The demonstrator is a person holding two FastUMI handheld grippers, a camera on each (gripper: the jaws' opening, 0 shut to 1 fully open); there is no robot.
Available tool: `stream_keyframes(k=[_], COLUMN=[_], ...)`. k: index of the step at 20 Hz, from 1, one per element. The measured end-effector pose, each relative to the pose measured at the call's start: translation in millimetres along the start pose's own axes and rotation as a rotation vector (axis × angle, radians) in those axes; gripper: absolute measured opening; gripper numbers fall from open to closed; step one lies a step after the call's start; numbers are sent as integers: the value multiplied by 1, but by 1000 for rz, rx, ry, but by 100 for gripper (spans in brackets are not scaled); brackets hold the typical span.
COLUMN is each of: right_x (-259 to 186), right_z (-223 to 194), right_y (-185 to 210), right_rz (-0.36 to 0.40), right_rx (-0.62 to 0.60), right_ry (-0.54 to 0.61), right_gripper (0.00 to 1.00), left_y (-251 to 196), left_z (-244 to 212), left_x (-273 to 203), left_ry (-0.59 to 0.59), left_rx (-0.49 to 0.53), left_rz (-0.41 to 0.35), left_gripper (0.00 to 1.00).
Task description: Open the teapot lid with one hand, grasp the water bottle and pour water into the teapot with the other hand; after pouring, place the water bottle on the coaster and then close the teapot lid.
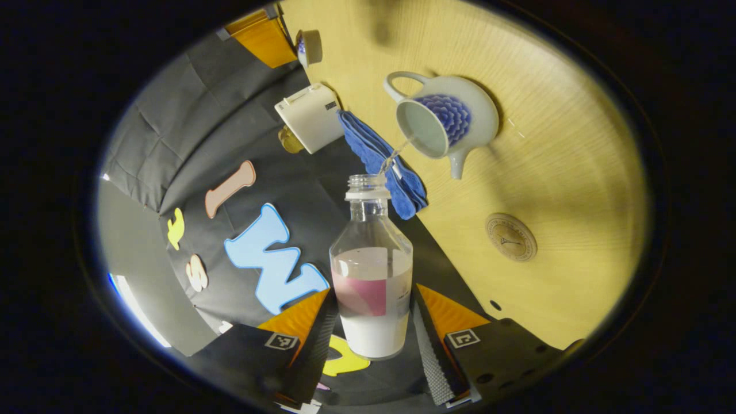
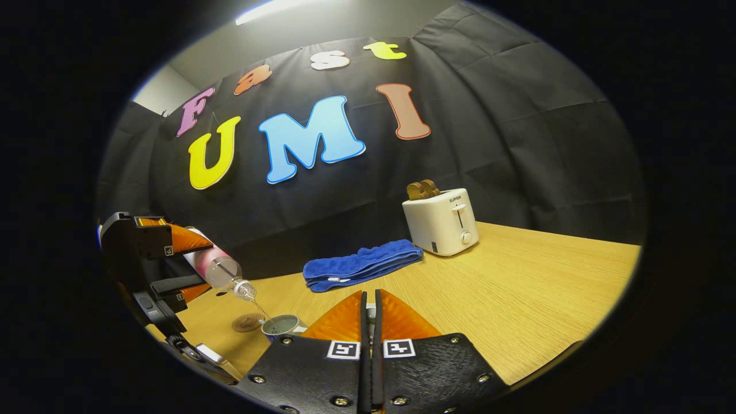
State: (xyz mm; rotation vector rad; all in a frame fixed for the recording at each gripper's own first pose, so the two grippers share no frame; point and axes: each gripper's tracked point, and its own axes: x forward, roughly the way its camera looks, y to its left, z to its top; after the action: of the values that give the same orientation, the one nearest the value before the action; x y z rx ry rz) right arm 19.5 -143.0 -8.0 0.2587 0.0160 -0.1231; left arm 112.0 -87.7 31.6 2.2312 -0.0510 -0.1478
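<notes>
Left gripper [image 1: 374,333]: its fingers [image 1: 428,351] clamp the lower body of the water bottle [image 1: 372,276], one on each side, the bottle lying between them and running forward along their line. The bottle is uncapped and tilted, neck toward the teapot [image 1: 445,118]; a thin stream of water [image 1: 397,154] leaves its mouth and falls into the open, lidless top of the pot. Liquid fills roughly the lower half of the bottle.

The teapot stands on the wooden bench [image 1: 563,172], handle to one side, spout to the other. The round coaster [image 1: 510,237] lies on the bench near the pot, apart from it and bare.

Right gripper [image 2: 368,310]: fingers drawn almost together, a white sliver showing in the narrow slit; what it is cannot be told. In this view the left gripper [image 2: 190,261] holds the bottle [image 2: 221,270] slanted over the pot [image 2: 282,326].

Behind: a folded blue towel [image 2: 362,263] and a white toaster [image 2: 441,221] holding toast.
</notes>
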Motion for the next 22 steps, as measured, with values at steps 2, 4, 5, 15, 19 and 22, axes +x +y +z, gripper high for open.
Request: stream_keyframes(k=[2,4,5,15,19,22], right_x=[0,0,-1,-1,-1,-2], right_z=[0,0,0,1,1,2], right_y=[0,0,0,0,1,1], right_rz=[1,0,0,2,6,9], right_rx=[1,1,1,3,6,9], right_ry=[1,2,2,0,1,-3], right_gripper=[0,0,0,0,0,0], left_y=[1,0,-1,3,8,10], left_z=[0,2,3,7,7,11], left_x=[0,1,4,3,2,-1], left_ry=[-4,-6,-9,-7,-5,-4], left_rx=[15,37,47,121,159,190], left_rz=[-2,-5,-7,-8,2,12], left_gripper=[84,84,84,84,84,84])
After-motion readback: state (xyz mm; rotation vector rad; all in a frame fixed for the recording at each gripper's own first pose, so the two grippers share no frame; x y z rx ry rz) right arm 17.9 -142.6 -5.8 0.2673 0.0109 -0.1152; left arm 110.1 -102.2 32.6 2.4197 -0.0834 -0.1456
